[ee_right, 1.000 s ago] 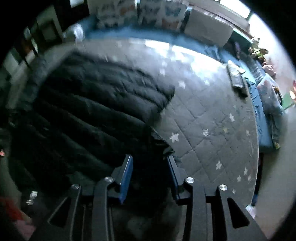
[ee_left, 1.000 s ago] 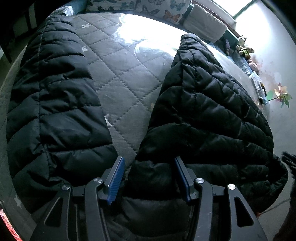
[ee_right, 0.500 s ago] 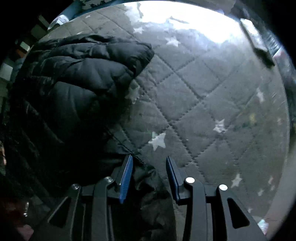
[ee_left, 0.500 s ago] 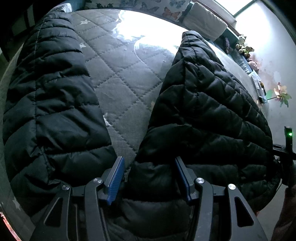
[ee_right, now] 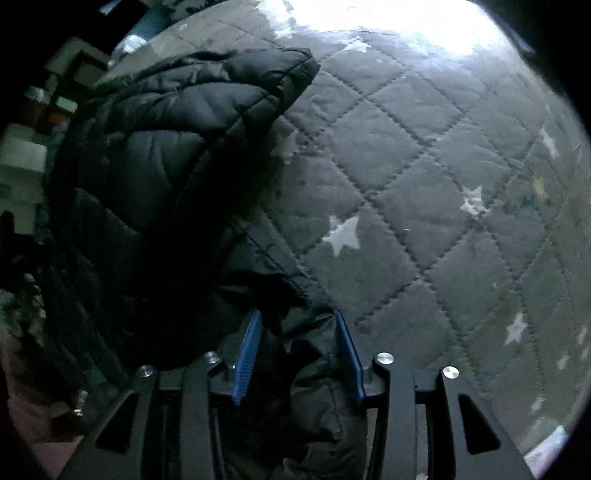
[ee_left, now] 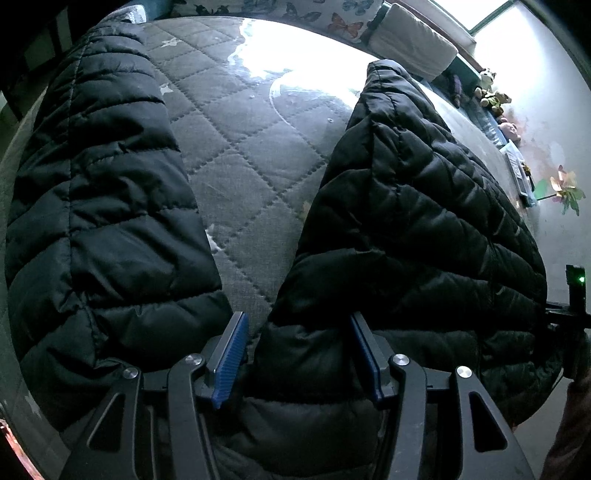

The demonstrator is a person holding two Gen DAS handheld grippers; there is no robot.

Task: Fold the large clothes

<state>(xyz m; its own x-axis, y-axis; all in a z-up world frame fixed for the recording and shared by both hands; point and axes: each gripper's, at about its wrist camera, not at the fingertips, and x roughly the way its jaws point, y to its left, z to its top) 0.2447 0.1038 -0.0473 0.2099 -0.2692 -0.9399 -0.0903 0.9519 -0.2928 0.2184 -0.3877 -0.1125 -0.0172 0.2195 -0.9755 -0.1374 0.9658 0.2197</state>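
A black quilted puffer jacket [ee_left: 406, 221] lies on a grey star-print quilted bed cover [ee_left: 240, 155], with two padded parts spread apart in a V. My left gripper [ee_left: 297, 350] points steeply down, its blue pads closed on a thick fold of the jacket. In the right wrist view the same jacket [ee_right: 155, 166] fills the left half, over the bed cover [ee_right: 424, 184]. My right gripper [ee_right: 299, 350] hangs low over the jacket's edge. Its jaws are opening, and crumpled fabric sits loosely between them with a dark gap at the left pad.
Butterfly-print pillows [ee_left: 332, 14] and a grey cushion [ee_left: 413, 44] line the far side of the bed. Soft toys [ee_left: 491, 96] sit by the pale wall [ee_left: 546, 110]. The right-hand device with a green light [ee_left: 574, 295] shows at the right edge. Dim furniture [ee_right: 37, 110] stands left.
My right gripper dropped close to the bed and tilted downward, carrying the jacket's edge down; its jaws now stand slightly wider. The left gripper stayed put. The green-lit device came into view on the right.
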